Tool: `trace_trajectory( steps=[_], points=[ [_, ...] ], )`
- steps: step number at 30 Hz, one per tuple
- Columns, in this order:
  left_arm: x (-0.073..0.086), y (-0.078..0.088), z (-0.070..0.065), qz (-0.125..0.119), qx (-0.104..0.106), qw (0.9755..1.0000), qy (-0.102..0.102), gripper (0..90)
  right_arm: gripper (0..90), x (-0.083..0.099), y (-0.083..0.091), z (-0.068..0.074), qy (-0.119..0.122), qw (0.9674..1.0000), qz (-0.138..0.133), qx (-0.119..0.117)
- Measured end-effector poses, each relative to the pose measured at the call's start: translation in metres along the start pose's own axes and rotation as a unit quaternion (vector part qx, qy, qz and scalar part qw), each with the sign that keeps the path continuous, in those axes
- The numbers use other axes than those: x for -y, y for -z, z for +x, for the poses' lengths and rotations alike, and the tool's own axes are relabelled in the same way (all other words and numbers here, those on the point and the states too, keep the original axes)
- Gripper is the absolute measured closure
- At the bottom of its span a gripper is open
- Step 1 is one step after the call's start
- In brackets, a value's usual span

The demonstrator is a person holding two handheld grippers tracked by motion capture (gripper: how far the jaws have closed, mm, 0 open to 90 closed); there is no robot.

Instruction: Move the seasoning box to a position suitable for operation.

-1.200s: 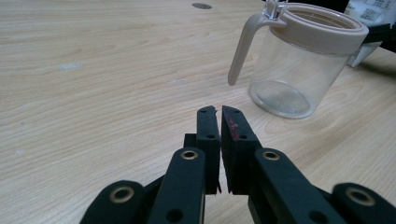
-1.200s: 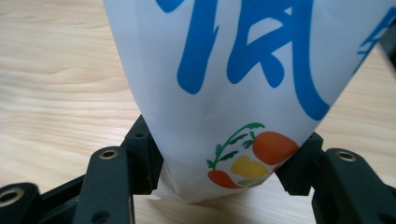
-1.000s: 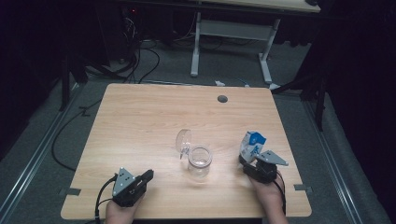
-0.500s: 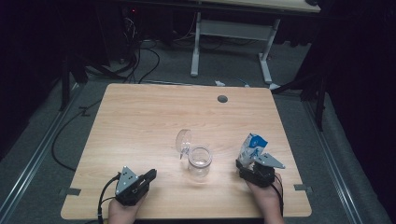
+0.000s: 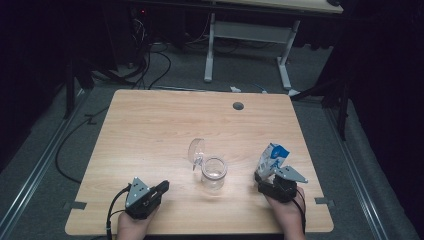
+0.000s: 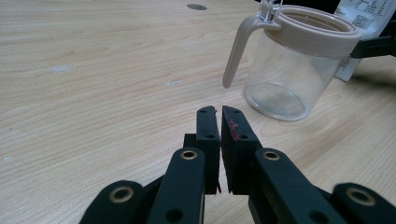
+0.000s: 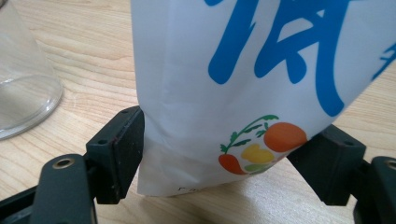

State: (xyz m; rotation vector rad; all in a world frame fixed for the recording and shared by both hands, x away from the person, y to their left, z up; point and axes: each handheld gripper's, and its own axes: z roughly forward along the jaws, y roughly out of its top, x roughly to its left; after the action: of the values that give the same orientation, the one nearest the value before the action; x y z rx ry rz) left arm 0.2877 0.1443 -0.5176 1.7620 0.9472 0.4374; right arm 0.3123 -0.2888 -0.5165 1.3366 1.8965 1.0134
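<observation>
The pouch (image 7: 243, 93) — white with blue lettering and a small vegetable print — stands on the worktop (image 5: 150, 130) at the near right, between the jaws of the right gripper (image 5: 265, 176). Those jaws have just been opening and now flank the pouch widely, barely grazing its sides. A second ago the gripper sat slightly farther in. At the near left, the left gripper (image 5: 159, 189) rests unmoved, jaws nearly shut on nothing. Farther in, mid-worktop, the clear jar (image 5: 214, 172) stands — its lid (image 5: 196, 151) tipped open.
</observation>
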Motion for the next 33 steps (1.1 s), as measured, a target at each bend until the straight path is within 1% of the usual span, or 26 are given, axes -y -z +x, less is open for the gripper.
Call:
trace_trajectory(
  steps=[2,6,10,11,13,14,16,17,18,19,22,25,26,27,28,29,33],
  points=[
    [0.000,0.000,0.000,0.000,0.001,1.0000,0.001,85.8,23.2,0.000,0.002,0.000,0.000,1.0000,0.000,0.004],
    [-0.001,-0.002,0.000,-0.001,0.004,1.0000,0.001,85.7,23.5,0.002,0.007,-0.001,-0.001,1.0000,-0.004,0.005],
    [-0.003,-0.004,-0.001,-0.001,0.009,1.0000,-0.002,85.7,24.6,0.004,0.011,-0.003,-0.004,1.0000,-0.003,0.006],
    [-0.003,-0.005,-0.001,-0.001,0.007,1.0000,-0.004,85.7,24.9,0.005,0.012,-0.003,-0.003,1.0000,-0.003,0.007],
    [-0.004,-0.006,-0.002,-0.001,0.012,0.9999,-0.003,85.6,25.7,0.006,0.013,-0.004,-0.003,1.0000,-0.004,0.006],
    [-0.004,-0.006,-0.002,-0.001,0.010,0.9999,-0.004,85.5,26.1,0.006,0.014,-0.004,-0.002,1.0000,-0.004,0.007],
    [-0.005,-0.008,-0.002,-0.002,0.015,0.9999,-0.004,85.5,27.0,0.008,0.016,-0.005,-0.003,1.0000,-0.005,0.008],
    [-0.005,-0.008,-0.002,-0.002,0.013,0.9999,-0.005,85.4,27.4,0.008,0.017,-0.005,-0.005,0.9999,-0.005,0.008],
    [-0.006,-0.010,-0.003,-0.002,0.017,0.9998,-0.004,85.4,27.5,0.009,0.018,-0.005,-0.003,0.9999,-0.005,0.010],
    [-0.006,-0.010,-0.003,-0.002,0.018,0.9998,-0.005,85.3,28.0,0.009,0.019,-0.006,-0.005,1.0000,-0.004,0.008],
    [-0.007,-0.012,-0.003,-0.003,0.017,0.9998,-0.005,84.8,29.4,0.011,0.022,-0.006,-0.005,0.9999,-0.005,0.011],
    [-0.009,-0.015,-0.003,-0.004,0.021,0.9998,-0.005,84.5,30.5,0.013,0.025,-0.009,-0.006,0.9999,-0.004,0.013],
    [-0.009,-0.015,-0.003,-0.004,0.018,0.9998,-0.007,84.5,31.3,0.014,0.026,-0.010,-0.008,0.9999,-0.005,0.013],
    [-0.010,-0.016,-0.002,-0.004,0.023,0.9997,-0.005,84.4,32.4,0.014,0.027,-0.010,-0.009,0.9999,-0.004,0.013],
    [-0.010,-0.016,-0.002,-0.005,0.020,0.9998,-0.005,84.5,33.0,0.015,0.028,-0.011,-0.011,0.9999,-0.004,0.013],
    [-0.010,-0.018,-0.002,-0.005,0.024,0.9997,-0.004,84.5,33.7,0.016,0.029,-0.012,-0.010,0.9999,-0.004,0.013],
    [-0.011,-0.021,-0.002,-0.004,0.026,0.9997,-0.004,84.4,36.2,0.018,0.033,-0.014,-0.014,0.9998,-0.004,0.014]
  ],
)
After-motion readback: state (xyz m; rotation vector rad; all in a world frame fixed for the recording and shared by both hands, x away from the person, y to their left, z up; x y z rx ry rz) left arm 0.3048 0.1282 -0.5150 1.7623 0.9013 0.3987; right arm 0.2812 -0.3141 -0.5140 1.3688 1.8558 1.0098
